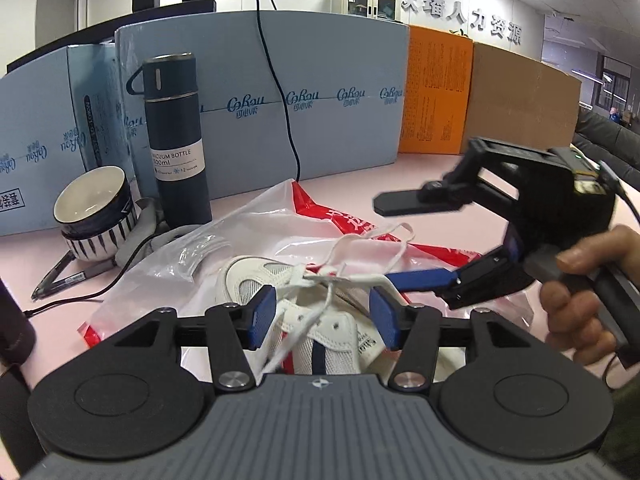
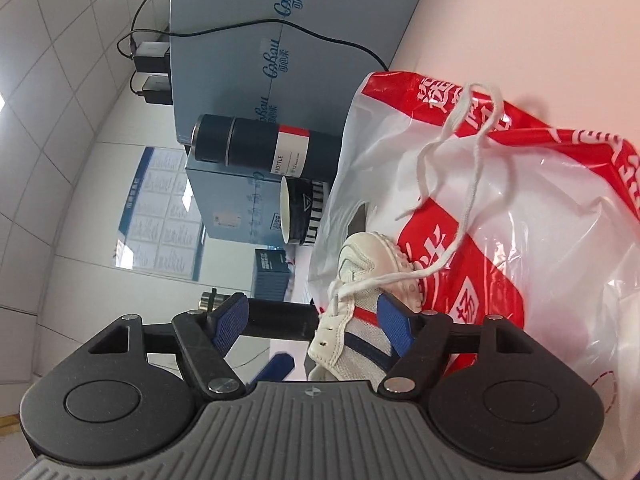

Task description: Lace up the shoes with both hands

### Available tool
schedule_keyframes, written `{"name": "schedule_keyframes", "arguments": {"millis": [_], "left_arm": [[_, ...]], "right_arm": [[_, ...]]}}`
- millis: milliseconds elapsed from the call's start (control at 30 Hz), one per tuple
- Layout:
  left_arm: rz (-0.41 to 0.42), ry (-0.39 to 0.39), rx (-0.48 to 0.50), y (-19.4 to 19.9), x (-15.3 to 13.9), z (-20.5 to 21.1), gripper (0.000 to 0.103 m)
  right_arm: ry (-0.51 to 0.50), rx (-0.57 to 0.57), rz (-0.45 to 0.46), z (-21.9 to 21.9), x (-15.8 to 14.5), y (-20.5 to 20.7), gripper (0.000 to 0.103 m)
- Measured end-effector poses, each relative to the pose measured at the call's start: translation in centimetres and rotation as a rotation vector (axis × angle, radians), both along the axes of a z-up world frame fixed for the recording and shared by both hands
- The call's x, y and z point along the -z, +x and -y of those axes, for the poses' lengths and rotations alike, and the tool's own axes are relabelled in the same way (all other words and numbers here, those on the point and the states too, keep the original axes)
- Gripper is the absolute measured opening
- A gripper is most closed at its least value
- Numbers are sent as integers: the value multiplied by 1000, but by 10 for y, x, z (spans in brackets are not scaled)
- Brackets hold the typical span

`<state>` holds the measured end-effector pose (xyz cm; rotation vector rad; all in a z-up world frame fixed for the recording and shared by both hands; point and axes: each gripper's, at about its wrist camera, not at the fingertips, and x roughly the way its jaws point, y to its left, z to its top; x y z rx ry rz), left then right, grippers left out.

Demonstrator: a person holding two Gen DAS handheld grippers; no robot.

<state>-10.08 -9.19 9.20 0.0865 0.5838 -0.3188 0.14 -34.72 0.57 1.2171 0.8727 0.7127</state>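
The white mesh-and-leather sneaker [image 1: 320,336], lying on a red-and-clear plastic bag [image 1: 280,216] mid-table, looks light, its thin white cotton lace [image 1: 316,316] limp and best pinched near the tip; both the left gripper [image 1: 324,316] and the right gripper [image 2: 312,324] gape, holding nothing.

A pale pink table [image 1: 460,184] carries everything — blue cartons [image 1: 328,92] upper centre, a dark vacuum bottle [image 1: 176,140] and striped bowl [image 1: 96,216] at left, pens [image 1: 60,280] lower left, a red-and-clear plastic bag [image 1: 320,224] mid-frame.
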Motion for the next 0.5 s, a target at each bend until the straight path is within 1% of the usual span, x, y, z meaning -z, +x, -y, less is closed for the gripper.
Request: {"name": "schedule_keyframes", "arguments": {"millis": [100, 133, 167, 233, 367, 433, 467, 500], "left_arm": [[-16, 21, -19, -8, 4, 4, 48], [-24, 26, -34, -9, 6, 6, 45], [-32, 29, -50, -9, 9, 7, 36], [-51, 27, -77, -7, 15, 9, 26], [-60, 16, -108, -7, 24, 12, 25], [-58, 13, -124, -7, 24, 12, 26], [-56, 11, -133, -7, 25, 12, 27], [-53, 15, -139, -7, 24, 12, 28]], "right_arm": [[-6, -8, -2, -4, -3, 4, 69], [-11, -11, -2, -6, -4, 6, 69], [-23, -12, 0, -8, -5, 8, 69], [-43, -16, 4, -12, -6, 11, 67], [-79, -28, 18, -20, -8, 15, 65], [-102, -31, 25, -23, -8, 16, 58], [-117, -32, 30, -25, -9, 16, 48], [-132, -33, 35, -26, -9, 16, 43]]}}
